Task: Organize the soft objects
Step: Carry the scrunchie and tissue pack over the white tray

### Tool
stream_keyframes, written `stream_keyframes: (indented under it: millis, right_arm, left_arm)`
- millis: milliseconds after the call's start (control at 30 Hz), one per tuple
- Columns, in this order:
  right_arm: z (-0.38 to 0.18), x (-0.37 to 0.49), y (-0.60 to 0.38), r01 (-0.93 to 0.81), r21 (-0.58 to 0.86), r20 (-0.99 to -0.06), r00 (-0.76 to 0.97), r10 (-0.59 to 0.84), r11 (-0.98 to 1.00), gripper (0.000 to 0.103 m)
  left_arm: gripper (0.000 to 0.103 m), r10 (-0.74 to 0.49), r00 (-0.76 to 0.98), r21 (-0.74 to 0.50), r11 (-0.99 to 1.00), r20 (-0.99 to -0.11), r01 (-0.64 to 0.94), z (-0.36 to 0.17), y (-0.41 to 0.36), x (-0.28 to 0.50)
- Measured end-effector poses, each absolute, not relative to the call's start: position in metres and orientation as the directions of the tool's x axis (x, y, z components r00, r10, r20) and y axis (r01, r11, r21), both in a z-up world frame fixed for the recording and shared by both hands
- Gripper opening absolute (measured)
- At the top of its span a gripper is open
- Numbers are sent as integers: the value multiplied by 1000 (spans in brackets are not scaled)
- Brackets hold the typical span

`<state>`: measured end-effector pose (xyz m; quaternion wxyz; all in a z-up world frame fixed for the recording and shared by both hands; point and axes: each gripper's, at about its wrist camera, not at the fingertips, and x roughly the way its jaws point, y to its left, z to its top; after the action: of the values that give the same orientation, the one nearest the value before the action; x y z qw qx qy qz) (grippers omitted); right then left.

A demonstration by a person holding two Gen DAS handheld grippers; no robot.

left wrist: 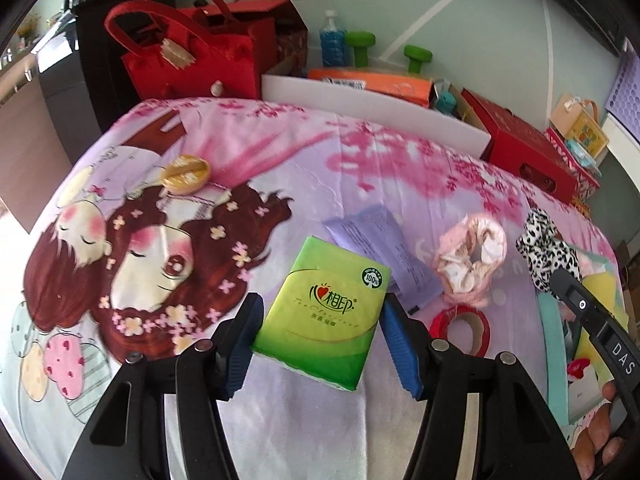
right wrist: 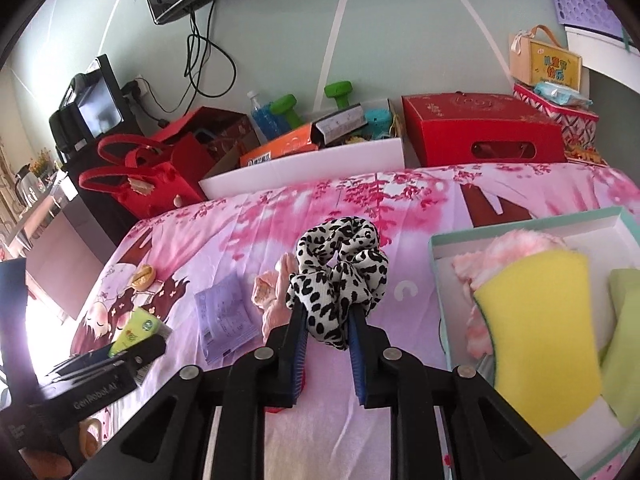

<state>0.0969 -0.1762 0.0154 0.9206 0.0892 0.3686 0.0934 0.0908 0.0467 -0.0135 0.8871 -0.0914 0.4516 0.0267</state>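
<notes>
left gripper (left wrist: 320, 328) clamped on the green plastic-wrapped tissue pack (left wrist: 326, 314), lower centre, lifted clear for sorting | right gripper (right wrist: 326, 330) pinching the black-and-white spotted fabric scrunchie (right wrist: 340, 276), mid-frame | teal-rimmed shallow cardboard box (right wrist: 532, 222), right edge, already holds a yellow sponge (right wrist: 540, 340) | likely destination

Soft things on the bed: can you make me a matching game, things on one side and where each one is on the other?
Things:
1. spotted scrunchie
2. green tissue pack
3. yellow sponge
4. pink scrunchie

Places:
A. in the teal box
B. lying loose on the bedsheet
C. pinched in the right tongs
D. between the left tongs

Pairs: 1-C, 2-D, 3-A, 4-B
</notes>
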Motion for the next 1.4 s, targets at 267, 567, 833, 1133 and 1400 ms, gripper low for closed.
stream_keyframes:
  millis: [267,567,833,1133,1400]
  right_arm:
    - [24,92,-182,-98,229,-646,729,226,969,21]
    - [49,81,-216,-21,184,-611,781,131,983,21]
    - [63,70,-262,101,150,-599,800,9,984,21]
    - [59,58,-320,245,181,-614,785,-85,952,21]
    - [45,51,-359,336,191,-652,746,-137,922,21]
  left_arm:
    - [61,-26,638,-149,979,-769,-139,6,50,83]
    - [61,-70,663,-147,987,-745,-61,21,18,85]
    - [61,-130,668,-130,990,-732,50,33,-29,88]
    - [61,-203,670,-101,977,-714,188,49,-92,91]
    - [62,-303,657,-91,937,-690,336,56,-162,92]
